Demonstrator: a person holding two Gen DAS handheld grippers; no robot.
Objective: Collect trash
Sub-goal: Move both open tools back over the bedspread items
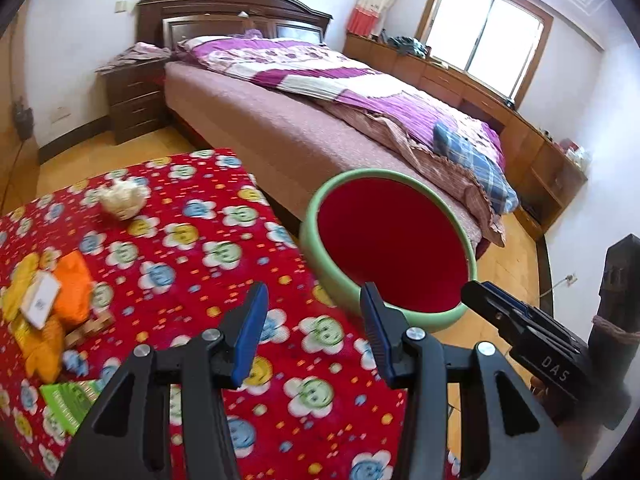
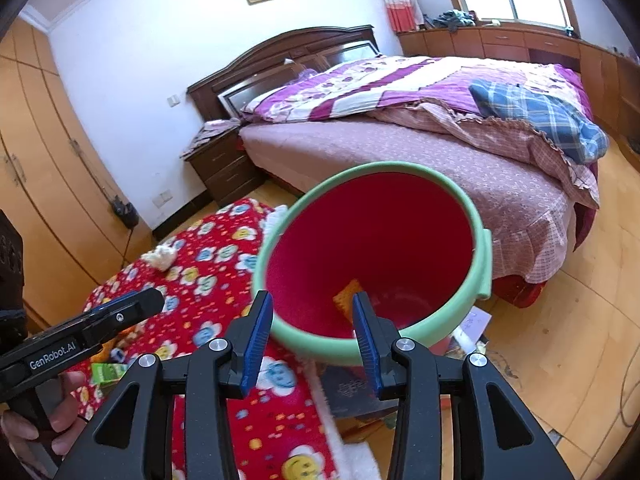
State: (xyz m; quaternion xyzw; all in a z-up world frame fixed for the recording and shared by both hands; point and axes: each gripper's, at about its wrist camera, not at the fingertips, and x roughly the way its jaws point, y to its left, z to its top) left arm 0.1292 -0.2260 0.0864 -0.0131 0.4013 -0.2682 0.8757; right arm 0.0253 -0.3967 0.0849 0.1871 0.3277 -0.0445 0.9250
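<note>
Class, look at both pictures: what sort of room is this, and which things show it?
Almost certainly a home bedroom: a large bed with a purple patterned quilt and dark carved wooden headboard, and a dark wooden bedside cabinet beside it.

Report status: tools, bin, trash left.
Left tool open, empty; right tool open, empty. Bin holds one orange scrap. Tissue wad, wrappers on blanket.

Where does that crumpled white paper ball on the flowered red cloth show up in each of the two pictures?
Left wrist view: crumpled white paper ball sits upper left, on the flowered red cloth.
Right wrist view: it lies left of centre, at the cloth's far edge.
Shared landmark: the green-rimmed red bucket, right of the ball.
</note>
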